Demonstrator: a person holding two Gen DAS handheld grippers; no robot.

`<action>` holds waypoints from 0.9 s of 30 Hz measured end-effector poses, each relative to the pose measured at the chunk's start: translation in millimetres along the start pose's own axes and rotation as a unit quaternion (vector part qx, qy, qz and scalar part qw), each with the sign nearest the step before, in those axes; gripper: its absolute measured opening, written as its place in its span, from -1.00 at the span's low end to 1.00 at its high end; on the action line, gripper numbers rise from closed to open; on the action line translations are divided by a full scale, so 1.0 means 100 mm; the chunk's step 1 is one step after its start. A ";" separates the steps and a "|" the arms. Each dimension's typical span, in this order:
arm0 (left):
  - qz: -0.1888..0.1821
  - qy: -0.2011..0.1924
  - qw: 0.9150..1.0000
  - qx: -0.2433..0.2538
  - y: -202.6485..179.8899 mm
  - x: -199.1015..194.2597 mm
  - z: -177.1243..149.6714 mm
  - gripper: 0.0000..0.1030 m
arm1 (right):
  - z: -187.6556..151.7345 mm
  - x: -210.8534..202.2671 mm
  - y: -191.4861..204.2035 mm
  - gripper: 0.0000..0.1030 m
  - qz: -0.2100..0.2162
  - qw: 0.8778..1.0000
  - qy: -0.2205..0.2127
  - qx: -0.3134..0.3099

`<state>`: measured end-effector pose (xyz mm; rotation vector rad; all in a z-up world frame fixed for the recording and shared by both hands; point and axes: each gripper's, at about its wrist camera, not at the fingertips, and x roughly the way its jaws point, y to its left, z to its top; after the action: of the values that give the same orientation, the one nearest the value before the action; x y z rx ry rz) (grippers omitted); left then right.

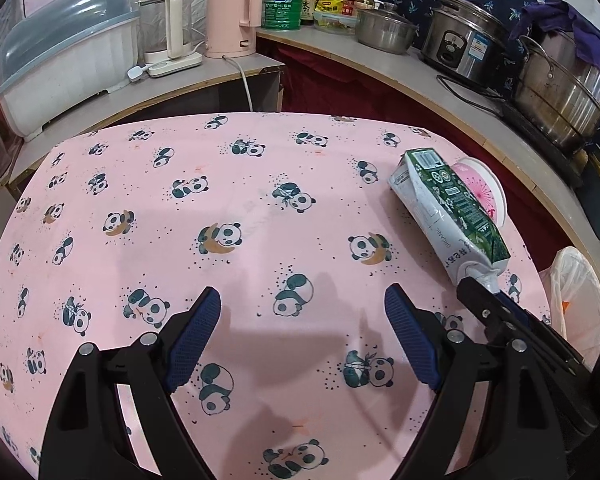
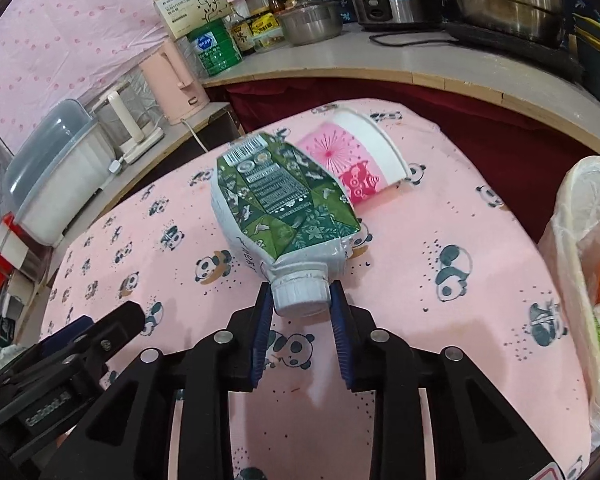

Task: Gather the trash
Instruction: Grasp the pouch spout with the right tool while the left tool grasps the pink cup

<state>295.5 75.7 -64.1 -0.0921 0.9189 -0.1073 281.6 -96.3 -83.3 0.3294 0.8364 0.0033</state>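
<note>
Right between the right gripper's (image 2: 300, 312) blue pads sits the white screw cap of a crushed green-and-white carton (image 2: 278, 204). The jaws stand narrow, a pad touching each side of the cap, so it has the carton by its neck. The carton lies flattened on the pink panda tablecloth (image 2: 440, 280), stretching straight away from the jaws, barcode at its far end. On its white side the left wrist view lets you read "ORGANIC"; the rest of the print is too small for me.

Just past the carton, and touching it, a pink-and-white paper cup (image 2: 360, 160) lies on its side with a firework-style pattern.

The left gripper (image 1: 302, 316) is wide open with nothing between its pads, only bare cloth under it. From its camera the carton is off to the right of the jaws, with the right gripper's black fingers on its cap end.

Only the right wrist view shows "GenRobot.AI" on the left gripper's body, off to the left of the jaws, and a white plastic bag (image 2: 580, 240) with something orange inside at the right.

Beyond the table, a pink kettle (image 1: 236, 16), a green tin (image 1: 282, 4) and a steel rice cooker (image 1: 464, 40) stand on the counter.
</note>
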 end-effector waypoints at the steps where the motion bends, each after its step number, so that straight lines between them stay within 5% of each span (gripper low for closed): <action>1: -0.001 -0.001 1.000 0.002 -0.02 -0.02 0.00 0.55 | 0.01 -0.06 -0.01 -0.47 0.004 1.000 -0.006 0.001; 13: -0.027 -0.012 0.999 0.027 -0.42 -0.34 -0.13 0.55 | 0.03 -0.85 -0.28 -0.48 0.033 0.997 -0.063 0.035; 27: -0.066 -0.014 0.995 0.075 -0.99 -0.45 -0.17 0.59 | -0.01 -1.38 -0.86 -0.48 -0.009 0.992 -0.104 0.066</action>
<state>249.9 -17.5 -26.8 -0.0153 0.8727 -0.2966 177.6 -195.4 -8.4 0.4382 0.6343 -0.1014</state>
